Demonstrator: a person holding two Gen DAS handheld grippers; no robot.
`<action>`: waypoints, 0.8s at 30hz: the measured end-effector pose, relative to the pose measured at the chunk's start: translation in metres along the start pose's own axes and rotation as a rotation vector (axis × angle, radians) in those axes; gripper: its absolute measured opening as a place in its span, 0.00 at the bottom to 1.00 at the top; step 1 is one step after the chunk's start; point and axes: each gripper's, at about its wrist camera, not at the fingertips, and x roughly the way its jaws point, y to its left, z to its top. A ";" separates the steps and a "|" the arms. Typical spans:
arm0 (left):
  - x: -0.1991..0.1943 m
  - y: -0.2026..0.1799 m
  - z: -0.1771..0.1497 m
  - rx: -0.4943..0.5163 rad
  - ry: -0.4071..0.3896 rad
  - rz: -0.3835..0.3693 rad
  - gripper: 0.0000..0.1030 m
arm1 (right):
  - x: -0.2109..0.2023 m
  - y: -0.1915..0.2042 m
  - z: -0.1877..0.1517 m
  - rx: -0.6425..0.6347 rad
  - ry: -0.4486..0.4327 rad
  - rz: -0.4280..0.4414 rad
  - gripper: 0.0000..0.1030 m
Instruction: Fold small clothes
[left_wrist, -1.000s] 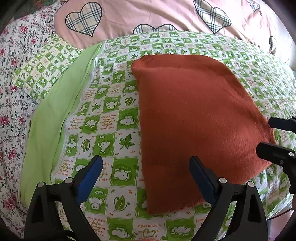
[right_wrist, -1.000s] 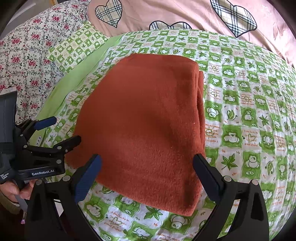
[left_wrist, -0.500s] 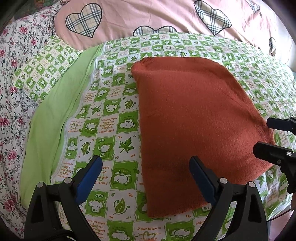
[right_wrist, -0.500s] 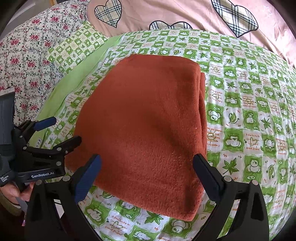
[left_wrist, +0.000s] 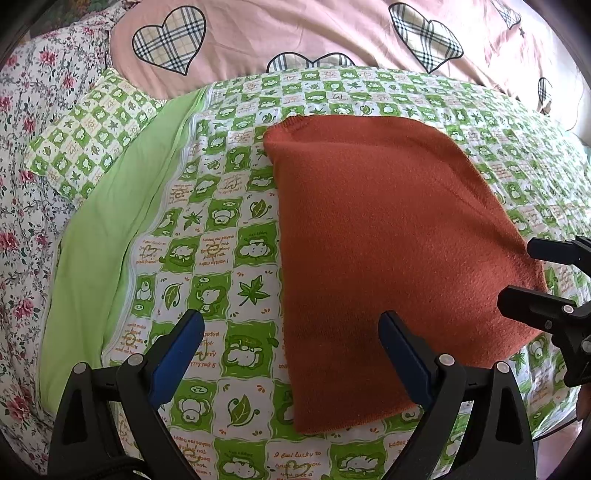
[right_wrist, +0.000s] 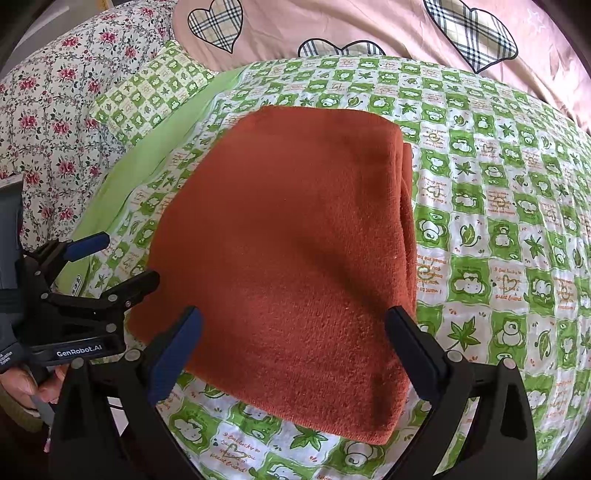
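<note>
1. The bed (left_wrist: 229, 206), with its green checked sheet, is seen from slightly further back than a second ago in both wrist views, so a small pull-away of both tools can be read.
2. The rust-orange garment (right_wrist: 288, 236) is left lying flat on that sheet, already folded into a thick rectangle with stacked layers visible along its right edge; its shape hasn't changed at all.
3. The right gripper (right_wrist: 291, 350) is held over the near edge, jaws spread wide, nothing gripped.
4. The left gripper (left_wrist: 291, 350) is parked at the near-left corner, jaws wide and empty too.
5. So this piece is probably done.
</note>
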 end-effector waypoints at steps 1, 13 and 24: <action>0.000 0.000 0.000 -0.001 -0.002 0.000 0.93 | 0.000 0.000 0.000 0.000 0.000 0.000 0.96; -0.003 -0.004 0.000 0.005 -0.006 -0.004 0.93 | 0.000 0.003 0.001 -0.001 0.000 0.004 0.96; -0.003 -0.004 0.000 0.007 -0.009 -0.006 0.93 | -0.001 0.002 0.002 -0.001 -0.004 0.009 0.96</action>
